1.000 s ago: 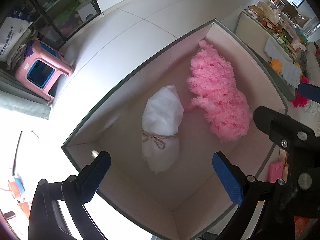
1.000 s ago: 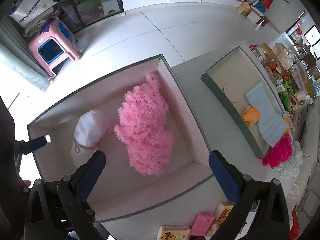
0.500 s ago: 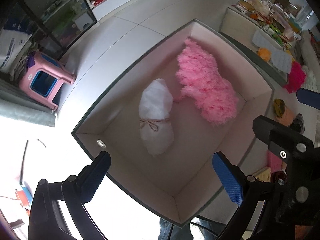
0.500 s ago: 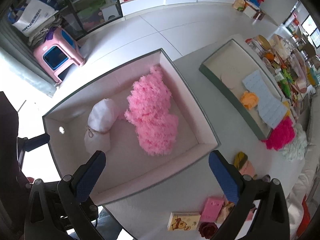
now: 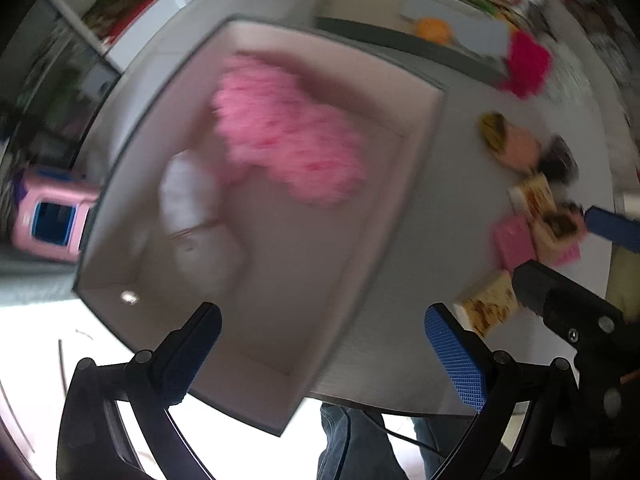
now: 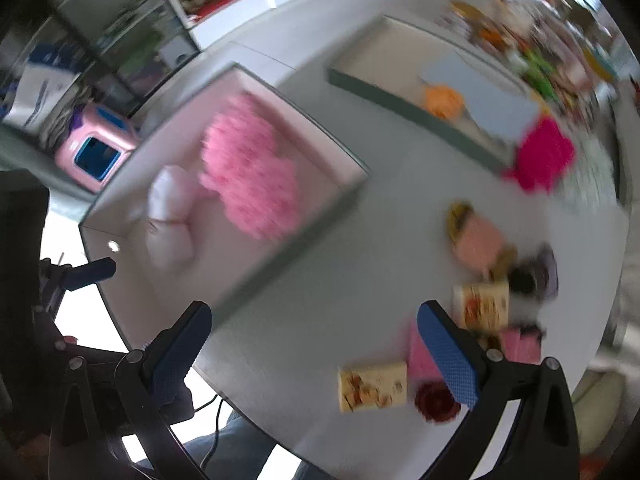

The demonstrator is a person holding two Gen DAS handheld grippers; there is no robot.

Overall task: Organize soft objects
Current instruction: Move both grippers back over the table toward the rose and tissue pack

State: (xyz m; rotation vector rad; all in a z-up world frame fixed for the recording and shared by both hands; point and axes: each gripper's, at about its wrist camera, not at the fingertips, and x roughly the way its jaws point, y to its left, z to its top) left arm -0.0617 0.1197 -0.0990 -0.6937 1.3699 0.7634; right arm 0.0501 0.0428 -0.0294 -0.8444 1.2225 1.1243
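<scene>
Both views badly smeared. Left gripper spread wide, holding nothing, above the near edge of the box. Right gripper likewise gaping and empty, over bare table. Just by its right finger: printed cartons, a pink packet, a dark red rosette. Inside the box, white bundle touching pink fluff. Beyond, well apart, a tray with an orange puff; magenta fluff at its end. Pink stool on the floor past the box. Small items on the right too blurred to name; jeans cut off below the table edge.
</scene>
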